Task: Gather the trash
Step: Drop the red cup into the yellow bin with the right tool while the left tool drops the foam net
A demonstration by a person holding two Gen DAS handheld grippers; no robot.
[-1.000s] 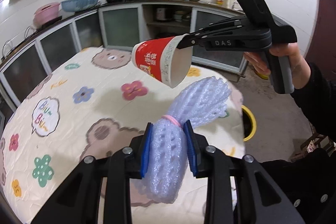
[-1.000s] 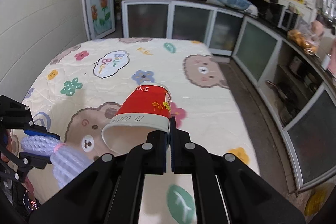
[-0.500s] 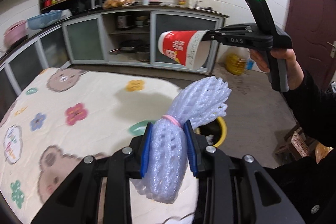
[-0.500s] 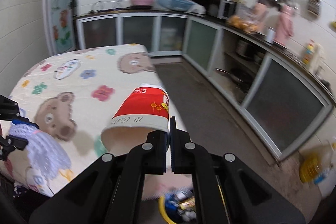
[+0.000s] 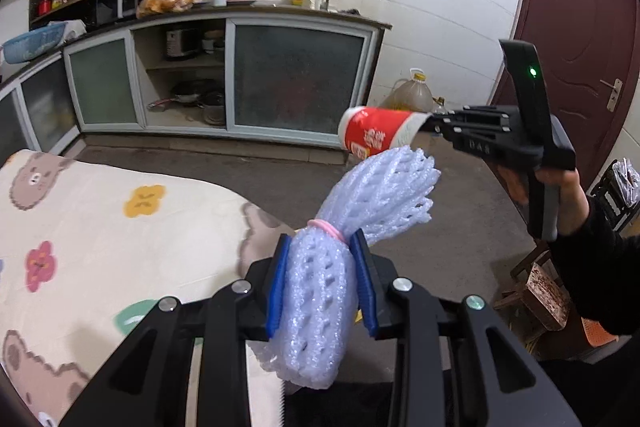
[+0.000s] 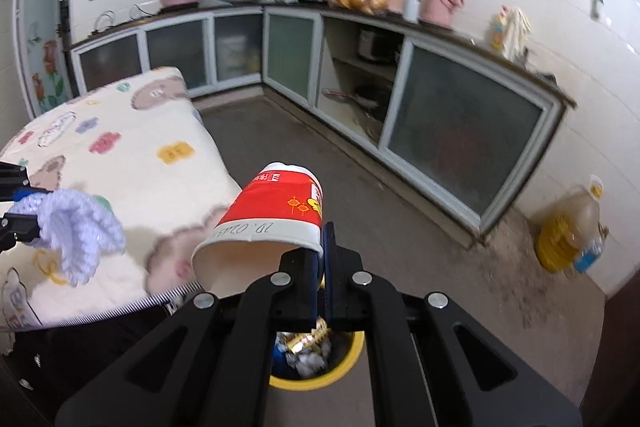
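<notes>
My left gripper [image 5: 322, 285] is shut on a bundle of white foam netting [image 5: 320, 291] tied with a pink band, held at the table's edge. My right gripper [image 6: 323, 259] is shut on the rim of a red and white paper cup [image 6: 276, 211], held on its side in the air. Under it stands a yellow-rimmed trash bin [image 6: 320, 377] with wrappers inside, partly hidden by the gripper. In the left wrist view the cup [image 5: 372, 139] and the right gripper [image 5: 430, 125] hang over the floor beyond the netting. The netting also shows in the right wrist view [image 6: 76, 227].
The table with a bear-and-flower cloth [image 5: 100, 227] lies at left, its corner [image 6: 168, 301] beside the bin. Kitchen cabinets [image 6: 440, 123] line the far wall. An oil jug [image 6: 568, 227] stands on the floor at right. A low stool [image 5: 540, 295] and a dark red door [image 5: 580, 27] are at right.
Both grippers have swung right, off the table toward the floor. The cup has moved from over the table to above the trash bin. Both grips are unchanged.
</notes>
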